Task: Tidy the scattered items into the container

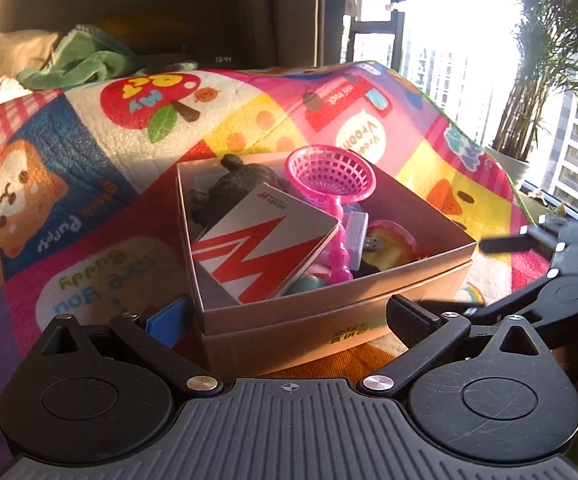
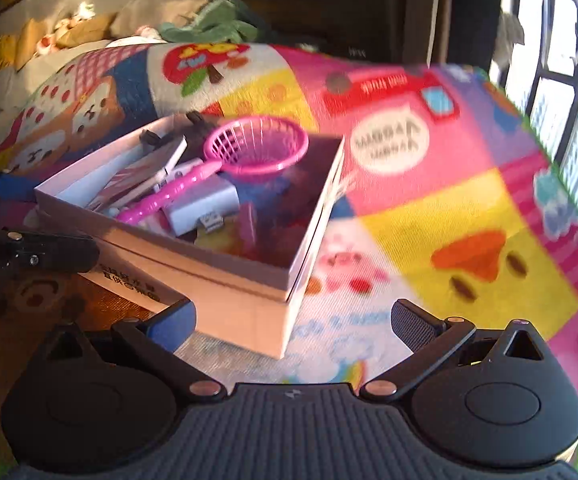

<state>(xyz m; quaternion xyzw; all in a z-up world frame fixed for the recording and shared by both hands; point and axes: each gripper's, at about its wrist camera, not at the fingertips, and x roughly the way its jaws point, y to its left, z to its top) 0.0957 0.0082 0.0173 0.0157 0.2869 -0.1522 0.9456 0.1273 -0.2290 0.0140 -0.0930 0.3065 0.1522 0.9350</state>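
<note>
A cardboard box (image 1: 329, 312) packed with small toys sits at the centre of my left wrist view, on a bright cartoon play mat (image 1: 89, 152); the right wrist view, blurred, shows it at centre left.

My left gripper (image 1: 289, 318) has its jaws spread wide on either side of the box's near corner, holding nothing. My right gripper (image 2: 293, 320) is likewise apart and empty, just beside the box's other near corner.

Inside I count 1 pink toy net (image 1: 331, 180) with its hoop poking above the rim, 1 white-and-red flat carton (image 1: 265, 248) leaning on edge, 1 dark figure (image 1: 237, 184) at the back, 1 white USB plug (image 1: 359, 232), and some pastel pieces too buried to number. No loose item shows on the mat in either view.

I judge the box light and fairly stiff, its thin walls liable to buckle; a low hold on 2 opposite sides looks safest. The net looks light and springy, best taken by its handle.
</note>
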